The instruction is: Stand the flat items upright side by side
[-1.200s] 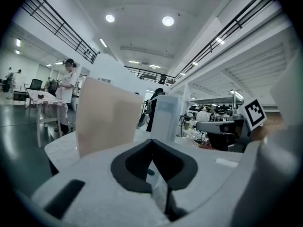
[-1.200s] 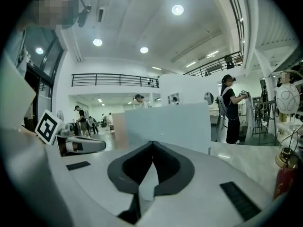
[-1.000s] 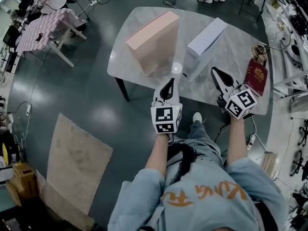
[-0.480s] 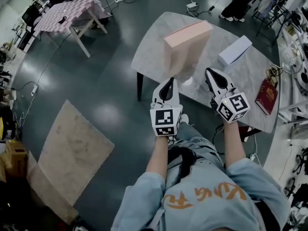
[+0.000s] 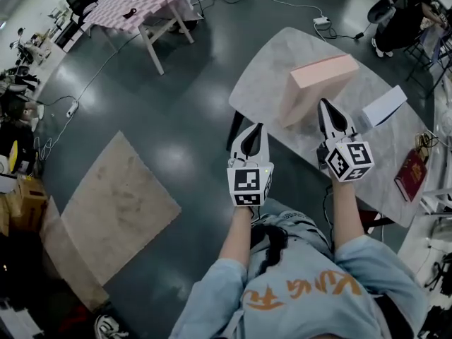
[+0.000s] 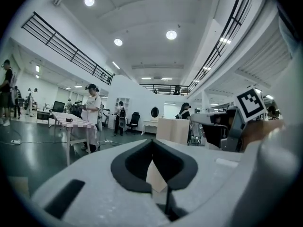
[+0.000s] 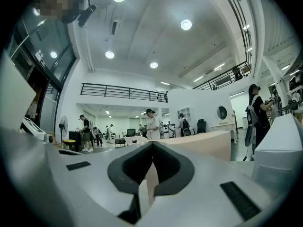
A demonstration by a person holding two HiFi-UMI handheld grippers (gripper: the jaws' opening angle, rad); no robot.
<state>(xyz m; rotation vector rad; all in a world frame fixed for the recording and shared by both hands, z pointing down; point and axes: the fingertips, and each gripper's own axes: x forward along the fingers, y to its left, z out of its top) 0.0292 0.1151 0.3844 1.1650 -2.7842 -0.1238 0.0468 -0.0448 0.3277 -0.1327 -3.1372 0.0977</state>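
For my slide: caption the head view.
Left tool and right tool, both shut, before table with upright pink box, white box.

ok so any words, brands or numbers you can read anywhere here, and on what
No text reads clearly.
Shirt: orange characters, too stylised to read from the head view.
Red book: gold cover print, too small to read.
Marker cubes: black and white square patterns only, no letters.

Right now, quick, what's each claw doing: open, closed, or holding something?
Left claw: closed, holding nothing.
Right claw: closed, holding nothing.
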